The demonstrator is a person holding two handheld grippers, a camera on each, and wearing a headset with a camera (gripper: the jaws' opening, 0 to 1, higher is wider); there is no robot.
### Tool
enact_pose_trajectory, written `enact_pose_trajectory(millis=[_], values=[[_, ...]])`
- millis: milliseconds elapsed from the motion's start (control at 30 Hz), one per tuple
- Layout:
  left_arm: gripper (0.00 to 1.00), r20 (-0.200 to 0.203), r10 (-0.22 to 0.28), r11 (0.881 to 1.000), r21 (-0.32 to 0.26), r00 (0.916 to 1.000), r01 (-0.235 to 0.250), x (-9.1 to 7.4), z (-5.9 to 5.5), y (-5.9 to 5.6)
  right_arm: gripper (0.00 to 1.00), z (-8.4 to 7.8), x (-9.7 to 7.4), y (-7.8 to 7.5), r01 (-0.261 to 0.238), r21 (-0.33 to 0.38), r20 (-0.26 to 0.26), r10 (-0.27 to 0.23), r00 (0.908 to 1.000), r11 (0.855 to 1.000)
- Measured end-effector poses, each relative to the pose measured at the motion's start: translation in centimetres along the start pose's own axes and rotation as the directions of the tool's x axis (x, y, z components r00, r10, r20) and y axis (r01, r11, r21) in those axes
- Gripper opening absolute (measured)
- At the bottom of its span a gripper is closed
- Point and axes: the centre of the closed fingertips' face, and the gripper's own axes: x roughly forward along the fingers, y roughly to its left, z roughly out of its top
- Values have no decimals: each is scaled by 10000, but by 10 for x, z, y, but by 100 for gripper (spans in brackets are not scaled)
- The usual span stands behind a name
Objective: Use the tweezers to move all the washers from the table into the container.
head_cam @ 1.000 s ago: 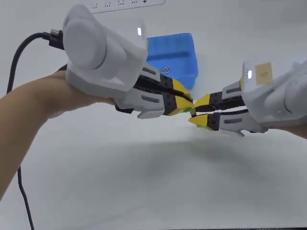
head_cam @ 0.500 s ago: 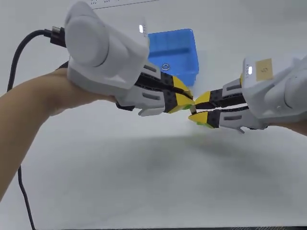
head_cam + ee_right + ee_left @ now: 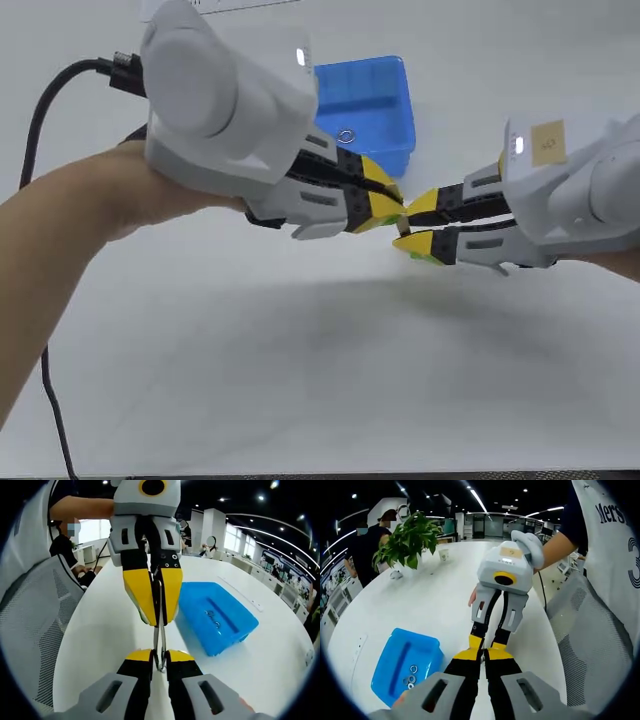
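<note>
Above the white table [image 3: 300,380] my two grippers meet tip to tip. The thin metal tweezers [image 3: 159,630] run between them. My left gripper [image 3: 388,212] is shut on their upper part, its yellow jaws pressed around them. My right gripper [image 3: 160,656] is shut on their lower end. In the left gripper view my own jaws [image 3: 484,656] touch the right gripper's yellow tips. The blue container [image 3: 372,95] sits just beyond the grippers, with washers [image 3: 212,615] lying in it. One washer [image 3: 345,137] shows near its front wall.
A black cable [image 3: 40,110] trails from the left gripper along the table's left side. A mesh chair [image 3: 580,630] stands at the table's edge. A potted plant [image 3: 410,537] stands at the far end.
The grippers stay tip to tip with the tweezers between them. The picture has shifted slightly as the head moved.
</note>
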Motion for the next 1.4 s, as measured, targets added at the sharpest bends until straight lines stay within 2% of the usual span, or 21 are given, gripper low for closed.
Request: enact_pose_trajectory(millis=[300, 500, 667, 867, 1267, 1333, 1400], values=[[7, 67, -123, 9999, -101, 9999, 124, 3, 3, -5, 10, -2, -2, 1, -30, 113, -110, 31, 9999, 9999], [7, -113, -142, 9999, -66, 9998, 141, 0, 2, -7, 11, 0, -1, 4, 22, 28, -197, -21, 9998, 10000], [7, -32, -41, 10000, -18, 10000, 41, -9, 7, -8, 11, 10, -3, 3, 80, -99, -125, -81, 9999, 9999], [7, 174, 164, 9998, 99, 9997, -166, -27, 19, -6, 11, 32, -5, -1, 226, -159, 238, -222, 9995, 9996], [7, 405, 652, 9963, 526, 9970, -673, -53, 38, -3, 11, 65, -11, -9, 361, -877, 577, -311, 9979, 9955], [7, 454, 759, 9950, 612, 9961, -786, -57, 41, 1, 11, 70, -11, -12, 412, -972, 634, -351, 9974, 9944], [7, 506, 893, 9936, 654, 9947, -925, -64, 39, 7, 11, 78, -12, -18, 494, -1117, 722, -414, 9965, 9925]])
